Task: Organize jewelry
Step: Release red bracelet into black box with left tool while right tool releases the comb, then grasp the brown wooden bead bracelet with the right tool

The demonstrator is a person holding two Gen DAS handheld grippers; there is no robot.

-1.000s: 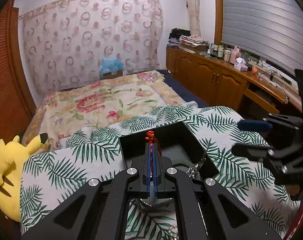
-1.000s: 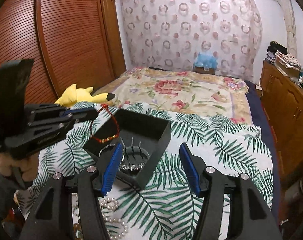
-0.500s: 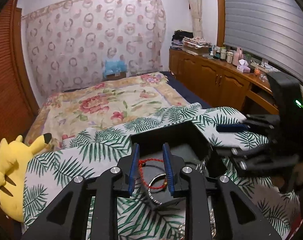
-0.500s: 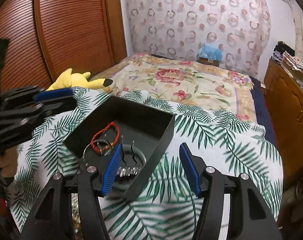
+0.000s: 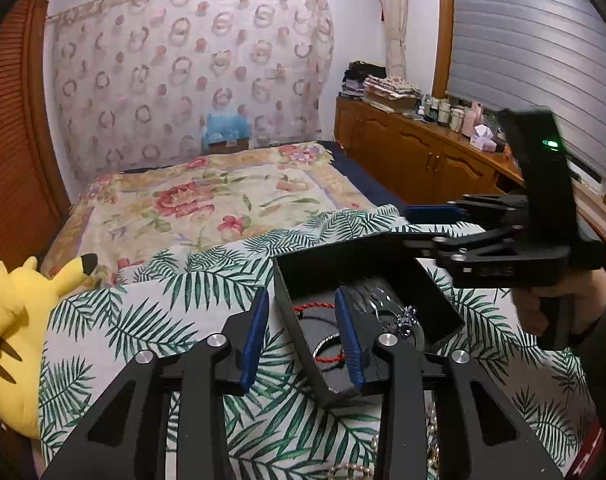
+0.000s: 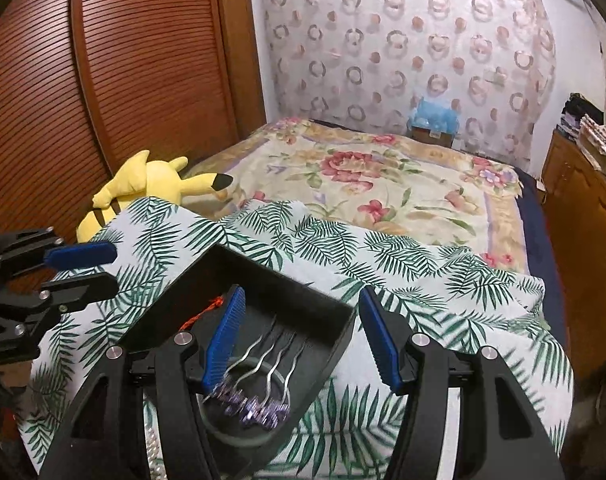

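Note:
A black open box [image 5: 367, 258] stands on the palm-leaf cloth [image 5: 163, 320]. Inside it lie a red cord bracelet [image 5: 315, 307], a silver bangle [image 5: 326, 340] and a hair comb with purple stones [image 5: 405, 318]. My left gripper [image 5: 302, 336] hovers over the box's near left corner. Its jaws are opening and grip nothing; the red bracelet lies loose below them. My right gripper [image 6: 303, 340] stands open above the box [image 6: 287, 286], with the comb [image 6: 259, 376] under its left pad. Each gripper also shows in the other's view: the right gripper [image 5: 423, 228] and the left gripper [image 6: 81, 270].
A yellow plush toy [image 5: 19, 320] lies at the cloth's left edge. Pearl strands [image 5: 351, 472] sit on the cloth near the box. A floral bedspread [image 6: 383, 184] stretches behind, and wooden cabinets [image 5: 415, 160] line the right wall. A hand [image 5: 551, 308] holds the right gripper.
The left gripper was shut on the red cord bracelet above the box; its jaws have opened and the bracelet now lies in the box. The right gripper has moved in over the box.

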